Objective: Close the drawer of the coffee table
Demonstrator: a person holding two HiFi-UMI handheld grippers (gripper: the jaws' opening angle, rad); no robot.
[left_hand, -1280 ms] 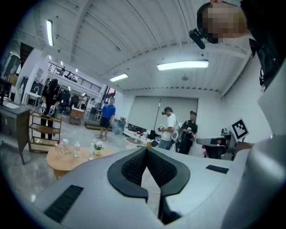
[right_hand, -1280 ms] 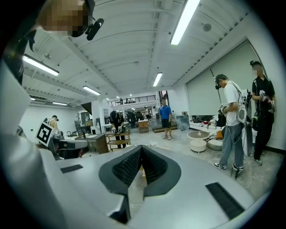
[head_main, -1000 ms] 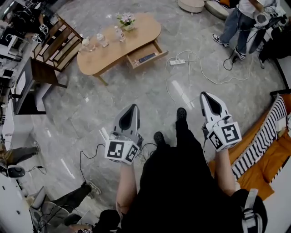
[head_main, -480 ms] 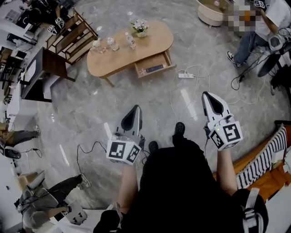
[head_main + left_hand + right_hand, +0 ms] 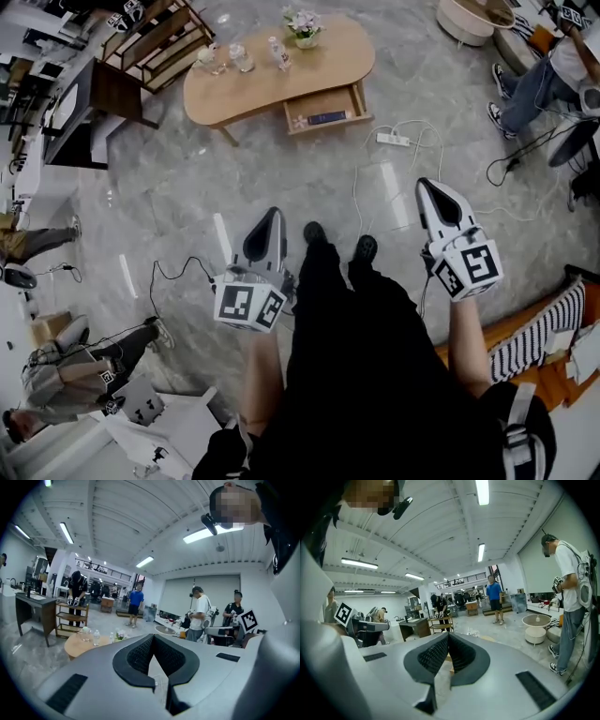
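The oval wooden coffee table [image 5: 253, 80] stands at the top of the head view, far ahead of both grippers. Its drawer [image 5: 325, 108] is pulled out on the near side, with a dark flat item inside. On the tabletop are bottles, a glass and a small flower pot [image 5: 303, 25]. My left gripper [image 5: 274, 214] and right gripper [image 5: 424, 184] are held out over the grey floor, both shut and empty. In the left gripper view the left gripper [image 5: 152, 636] has its jaws together, with the table [image 5: 75, 645] beyond at the left. The right gripper [image 5: 447, 633] also shows shut jaws.
A power strip [image 5: 392, 139] with white cables lies on the floor just right of the drawer. A wooden shelf [image 5: 155, 33] and a dark desk [image 5: 89, 103] stand left of the table. A round white table [image 5: 466, 19], a seated person [image 5: 534, 80] and an orange sofa [image 5: 548, 328] are on the right.
The person has walked forward, so the table and its open drawer have shifted right and up in the head view. Both grippers travelled along and stayed shut.
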